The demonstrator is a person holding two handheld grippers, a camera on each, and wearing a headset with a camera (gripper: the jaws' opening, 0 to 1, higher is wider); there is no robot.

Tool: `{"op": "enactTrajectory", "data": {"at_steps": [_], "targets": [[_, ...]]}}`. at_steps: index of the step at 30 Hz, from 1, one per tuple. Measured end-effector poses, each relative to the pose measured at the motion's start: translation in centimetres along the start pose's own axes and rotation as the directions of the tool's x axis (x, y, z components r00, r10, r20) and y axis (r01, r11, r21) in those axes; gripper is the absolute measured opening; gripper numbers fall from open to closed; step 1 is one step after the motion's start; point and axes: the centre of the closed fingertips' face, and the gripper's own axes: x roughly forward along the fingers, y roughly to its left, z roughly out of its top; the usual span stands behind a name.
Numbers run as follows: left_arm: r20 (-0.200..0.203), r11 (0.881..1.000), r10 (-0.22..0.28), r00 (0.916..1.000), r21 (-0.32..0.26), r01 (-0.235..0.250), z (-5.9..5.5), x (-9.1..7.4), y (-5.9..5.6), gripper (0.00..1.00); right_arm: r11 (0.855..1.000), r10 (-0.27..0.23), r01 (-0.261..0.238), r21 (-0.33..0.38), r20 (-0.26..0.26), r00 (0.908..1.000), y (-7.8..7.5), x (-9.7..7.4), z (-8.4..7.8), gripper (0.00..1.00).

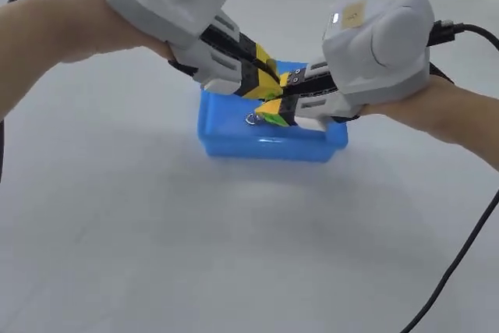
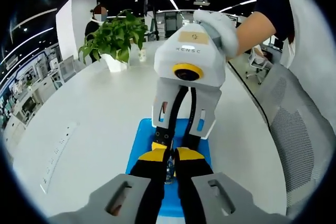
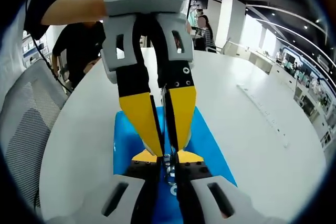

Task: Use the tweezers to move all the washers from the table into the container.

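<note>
- Crowding over the blue container (image 1: 265,147) in the head view, the left gripper (image 1: 273,77) and right gripper (image 1: 270,113) are meeting tip to tip and hiding most of its inside. Both forearms (image 1: 54,29) are reaching in from the sides. A small ring, likely a washer (image 1: 253,120), is showing just beside the right gripper's tip, over the container.
- In the left gripper view, its own jaws are sitting almost together around a thin metal sliver, seemingly the tweezers (image 2: 169,170). The right gripper is facing it, tilting down toward the container.
- In the right gripper view, the left gripper is clamping that thin strip. The right jaws are lying close together, but I cannot tell whether they are gripping anything.
</note>
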Motion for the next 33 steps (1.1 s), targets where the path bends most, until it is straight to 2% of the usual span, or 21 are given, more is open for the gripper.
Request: {"op": "enactTrajectory", "data": {"at_steps": [2, 3, 7, 10, 13, 17, 20, 23, 28, 33], "targets": [[0.006, 1.0, 0.005, 1.0, 0.002, -0.005, 0.2, -0.3, -0.1, 0.09, 1.0, -0.005, 0.005, 0.0, 0.008, 1.0, -0.1, -0.2, 0.3, 0.11], [0.02, 1.0, 0.024, 0.9995, 0.011, -0.025, 0.3, -0.6, 0.3, 0.09, 1.0, -0.013, 0.013, -0.001, 0.023, 0.9997, -0.2, -0.4, 0.8, 0.11], [0.064, 0.998, 0.056, 0.9964, 0.023, -0.057, 1.3, -1.6, 0.2, 0.09, 0.999, -0.028, 0.03, -0.031, 0.04, 0.9988, -0.2, -1.0, 1.7, 0.12], [0.088, 0.998, 0.064, 0.9941, 0.022, -0.067, 1.8, -2.0, -0.1, 0.09, 0.999, -0.031, 0.032, -0.035, 0.047, 0.9984, -0.1, -1.2, 1.7, 0.12], [0.078, 0.997, 0.068, 0.9946, 0.028, -0.07, 1.3, -1.7, -0.1, 0.08, 0.998, -0.037, 0.038, -0.041, 0.024, 0.999, -0.1, -0.9, 1.1, 0.13], [0.078, 0.997, 0.069, 0.9945, 0.015, -0.071, 1.0, -1.3, -0.3, 0.09, 0.998, -0.032, 0.033, -0.044, 0.017, 0.9994, 0.3, -0.7, 0.8, 0.13], [0.058, 0.998, 0.06, 0.9965, 0.023, -0.062, 0.6, -1.0, -0.6, 0.09, 0.999, -0.028, 0.028, -0.044, 0.008, 0.9996, 0.5, -0.3, 0.5, 0.16], [0.062, 0.999, 0.043, 0.9972, 0.009, -0.043, 1.1, -0.5, -1.3, 0.09, 0.999, -0.023, 0.023, -0.046, -0.003, 0.9997, 0.5, -0.1, 0.2, 0.16], [0.045, 0.999, 0.038, 0.9983, 0.019, -0.039, 0.8, -0.3, -1.6, 0.09, 0.999, -0.009, 0.009, -0.04, -0.009, 0.9999, 0.8, 0.1, -0.1, 0.13], [0.064, 0.997, 0.06, 0.9961, 0.044, -0.063, 1.7, -1.3, -1.6, 0.09, 1.0, -0.009, 0.008, -0.027, -0.01, 0.9999, 0.6, -0.4, -0.6, 0.11]]}}
